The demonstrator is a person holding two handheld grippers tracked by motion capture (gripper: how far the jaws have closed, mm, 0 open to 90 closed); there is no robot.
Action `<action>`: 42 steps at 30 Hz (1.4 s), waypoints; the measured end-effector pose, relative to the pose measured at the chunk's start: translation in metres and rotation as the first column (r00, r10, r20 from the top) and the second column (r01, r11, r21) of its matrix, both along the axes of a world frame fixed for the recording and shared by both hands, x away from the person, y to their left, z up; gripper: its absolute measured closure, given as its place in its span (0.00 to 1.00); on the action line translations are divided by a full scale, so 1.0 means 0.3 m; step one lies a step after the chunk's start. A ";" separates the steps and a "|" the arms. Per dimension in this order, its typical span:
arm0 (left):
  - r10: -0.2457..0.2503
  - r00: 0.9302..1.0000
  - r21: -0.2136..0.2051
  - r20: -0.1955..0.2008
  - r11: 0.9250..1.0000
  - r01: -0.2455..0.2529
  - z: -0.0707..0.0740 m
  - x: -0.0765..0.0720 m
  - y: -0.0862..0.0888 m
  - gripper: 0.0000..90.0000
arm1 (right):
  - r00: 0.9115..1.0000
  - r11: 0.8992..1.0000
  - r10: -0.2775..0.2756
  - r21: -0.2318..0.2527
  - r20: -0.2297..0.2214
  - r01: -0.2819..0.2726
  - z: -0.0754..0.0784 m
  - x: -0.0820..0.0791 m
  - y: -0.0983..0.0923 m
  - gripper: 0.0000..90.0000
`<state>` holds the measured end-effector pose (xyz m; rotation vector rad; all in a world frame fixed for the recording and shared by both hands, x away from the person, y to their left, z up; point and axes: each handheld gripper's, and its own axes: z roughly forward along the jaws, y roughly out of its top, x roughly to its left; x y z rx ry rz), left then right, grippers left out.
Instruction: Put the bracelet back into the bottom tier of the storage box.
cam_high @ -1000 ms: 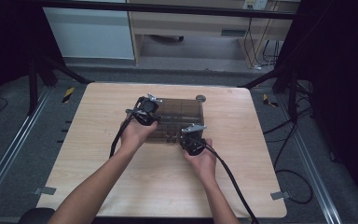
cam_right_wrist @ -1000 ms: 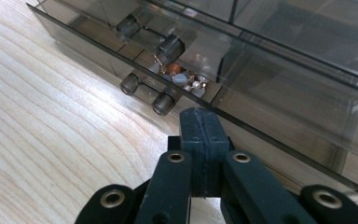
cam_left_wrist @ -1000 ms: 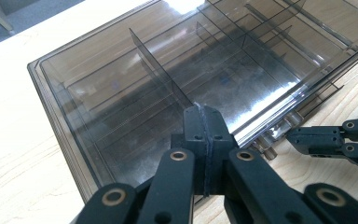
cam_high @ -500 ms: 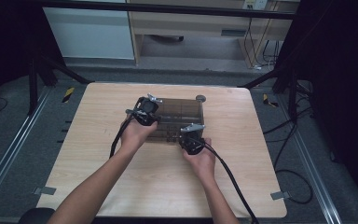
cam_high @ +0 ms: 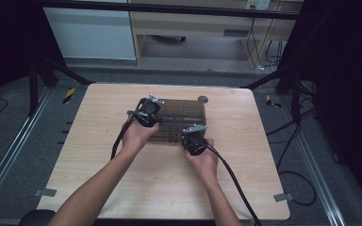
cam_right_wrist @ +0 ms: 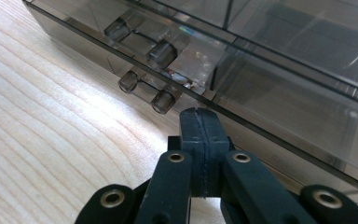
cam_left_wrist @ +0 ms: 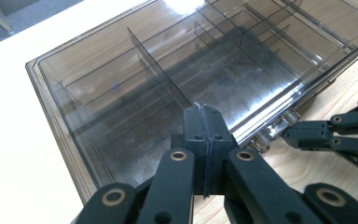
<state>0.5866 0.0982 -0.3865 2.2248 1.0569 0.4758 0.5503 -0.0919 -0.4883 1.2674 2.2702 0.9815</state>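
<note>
While we hold one tool in each hand, a smoky transparent plastic organizer box [cam_high: 179, 120] with thin inner dividers lies flat near the middle of the pale wooden counter [cam_high: 89, 141]. Our left tool [cam_left_wrist: 204, 122] has its jaws pressed together with nothing between them, its tip over the box's lid near the front edge. Our right tool [cam_right_wrist: 202, 122] is likewise closed on nothing, its tip right at the box's front wall, just beside a clear hinged latch [cam_right_wrist: 156, 74]. A small round grey disc [cam_high: 202, 99] sits behind the box.
</note>
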 end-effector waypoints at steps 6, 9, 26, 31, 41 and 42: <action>-0.005 1.000 0.001 -0.004 1.000 0.005 0.001 0.001 0.003 1.00 | 1.000 1.000 -0.005 0.002 0.005 0.005 0.000 0.008 -0.001 1.00; -0.007 1.000 0.001 -0.005 1.000 0.007 0.003 -0.003 0.002 1.00 | 1.000 1.000 -0.003 -0.002 0.002 0.003 -0.003 0.011 0.003 1.00; -0.004 1.000 -0.012 0.002 1.000 0.004 -0.001 0.004 0.011 1.00 | 1.000 1.000 -0.001 -0.010 0.005 0.001 -0.003 0.008 -0.002 1.00; 0.004 1.000 -0.013 0.004 1.000 -0.004 0.000 0.015 0.024 1.00 | 1.000 1.000 0.002 0.000 0.008 -0.002 0.008 -0.004 -0.005 1.00; 0.002 1.000 -0.042 0.016 0.999 -0.001 0.013 0.013 0.031 1.00 | 1.000 1.000 -0.002 0.029 0.019 0.002 0.047 -0.043 -0.013 1.00; -0.006 1.000 -0.035 0.017 0.999 0.007 0.015 0.011 0.031 1.00 | 1.000 1.000 0.000 0.026 0.022 0.000 0.048 -0.046 -0.015 1.00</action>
